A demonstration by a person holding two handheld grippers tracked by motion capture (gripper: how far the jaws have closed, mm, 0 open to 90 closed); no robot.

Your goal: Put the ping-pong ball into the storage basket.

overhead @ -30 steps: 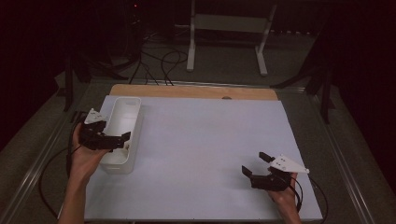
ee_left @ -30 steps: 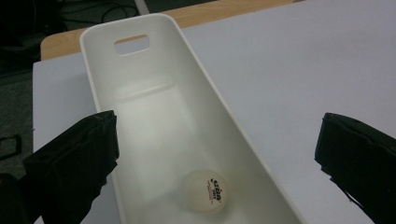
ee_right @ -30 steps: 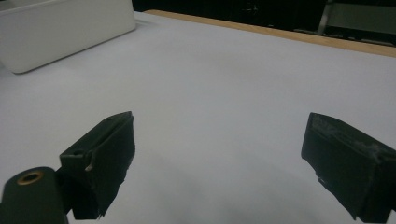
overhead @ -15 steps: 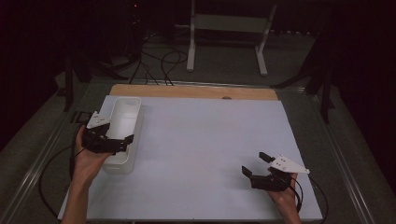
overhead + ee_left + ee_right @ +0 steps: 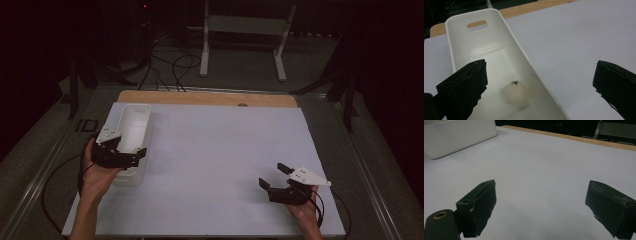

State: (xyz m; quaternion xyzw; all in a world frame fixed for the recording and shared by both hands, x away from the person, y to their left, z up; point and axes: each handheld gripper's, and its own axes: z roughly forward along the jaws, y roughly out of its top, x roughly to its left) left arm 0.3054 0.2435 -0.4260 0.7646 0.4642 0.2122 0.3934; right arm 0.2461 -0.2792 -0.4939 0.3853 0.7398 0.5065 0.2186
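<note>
A long white bin (image 5: pixel 135 127) stands at the left of the white table sheet (image 5: pixel 220 150). A small white ball (image 5: pixel 515 92) with a dark mark on top lies on the floor of the bin (image 5: pixel 486 50), near its near end. My left gripper (image 5: pixel 139 156) hovers over the bin's near end, open, with nothing between its jaws; in the left gripper view the left gripper (image 5: pixel 540 75) straddles the bin's right wall. My right gripper (image 5: pixel 272 175) rests low at the near right of the sheet, open and empty. The right gripper (image 5: pixel 540 192) looks across bare sheet toward the bin (image 5: pixel 456 132).
A wooden strip (image 5: pixel 210 98) runs along the table's far edge. Beyond it, on the dark floor, stand a white metal frame (image 5: pixel 240 45) and some loose cables (image 5: pixel 170 70). A metal rail (image 5: pixel 45 170) borders the table on the left.
My left gripper has shifted slightly toward the person and to the right over the bin's near end. The right gripper has stayed put.
</note>
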